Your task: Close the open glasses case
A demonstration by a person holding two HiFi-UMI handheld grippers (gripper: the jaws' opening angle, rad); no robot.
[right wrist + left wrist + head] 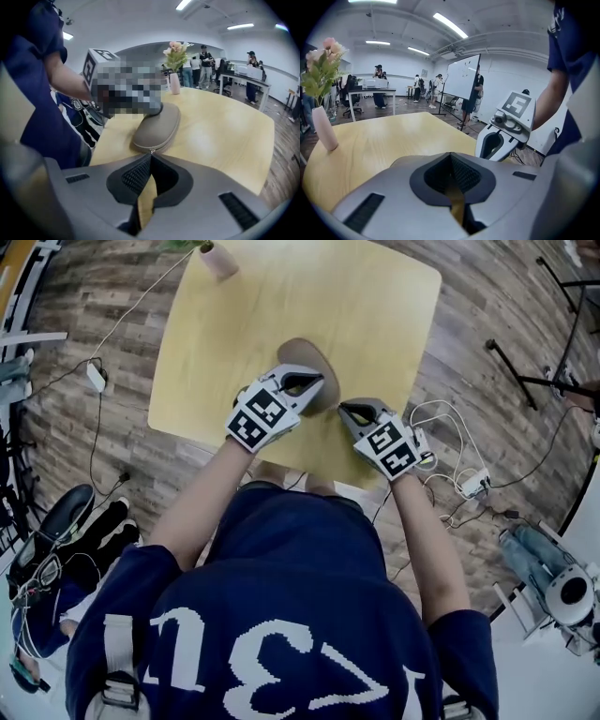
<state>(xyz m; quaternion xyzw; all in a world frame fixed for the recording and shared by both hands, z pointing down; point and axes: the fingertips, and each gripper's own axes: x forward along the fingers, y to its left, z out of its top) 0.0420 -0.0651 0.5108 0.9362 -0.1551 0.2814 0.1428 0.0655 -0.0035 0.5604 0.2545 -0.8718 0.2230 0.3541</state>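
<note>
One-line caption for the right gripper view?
Right gripper, jaws shut, faces the closed brown glasses case on the wooden table.

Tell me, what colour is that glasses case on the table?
The glasses case is greyish brown; the right gripper view shows it best.

The glasses case (157, 126) looks matt and leathery; the table (375, 315) is smooth, pale, faintly glossy wood.

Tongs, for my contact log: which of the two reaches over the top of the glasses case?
The left tongs: its tip lies over the brown glasses case, while the right tongs points at its near end.
</note>
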